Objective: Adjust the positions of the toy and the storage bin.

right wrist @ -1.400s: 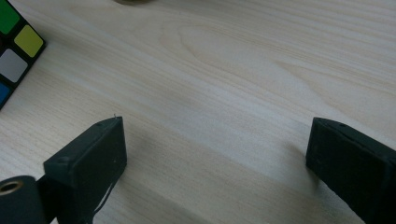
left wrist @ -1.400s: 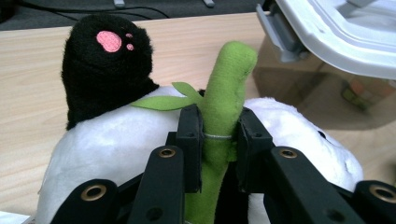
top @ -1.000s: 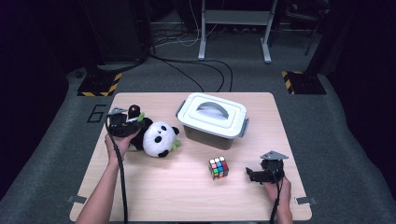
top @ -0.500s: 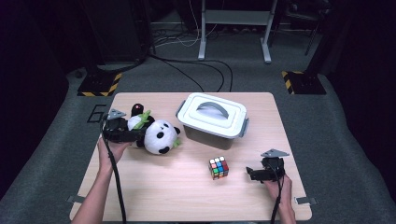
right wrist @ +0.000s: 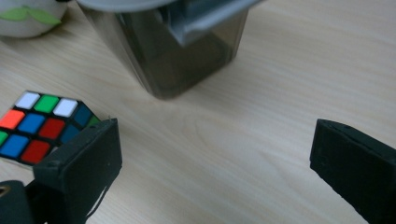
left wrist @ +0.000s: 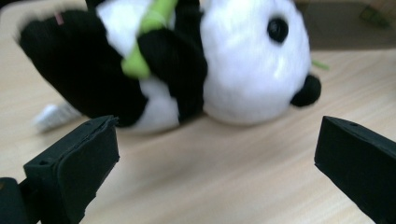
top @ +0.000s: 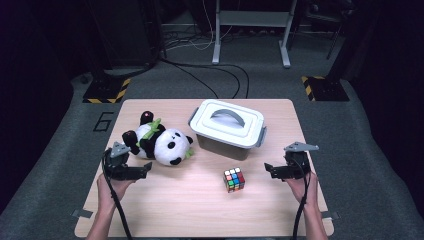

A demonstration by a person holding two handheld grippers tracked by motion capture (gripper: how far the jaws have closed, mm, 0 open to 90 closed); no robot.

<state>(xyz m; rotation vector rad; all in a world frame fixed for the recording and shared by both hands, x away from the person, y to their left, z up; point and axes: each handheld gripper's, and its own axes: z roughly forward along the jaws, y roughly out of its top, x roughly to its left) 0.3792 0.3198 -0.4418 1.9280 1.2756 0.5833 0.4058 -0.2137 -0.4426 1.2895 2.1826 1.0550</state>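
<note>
Lying left of centre, black-and-white plush panda [top: 159, 142], released; left gripper [top: 146, 170] jaws just opened, spread, empty. Right gripper [top: 270, 169] spread beside multicoloured puzzle cube [top: 234, 179], ready.

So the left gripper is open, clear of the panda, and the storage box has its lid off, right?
Not quite: the lid is on the storage box, as the high view shows. The left gripper is open, clear of the panda.

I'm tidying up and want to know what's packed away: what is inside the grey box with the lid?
The storage box is closed, its white lid with handle fully on. In the right gripper view its dark, smoky wall reveals nothing definite. The contents stay hidden.
</note>
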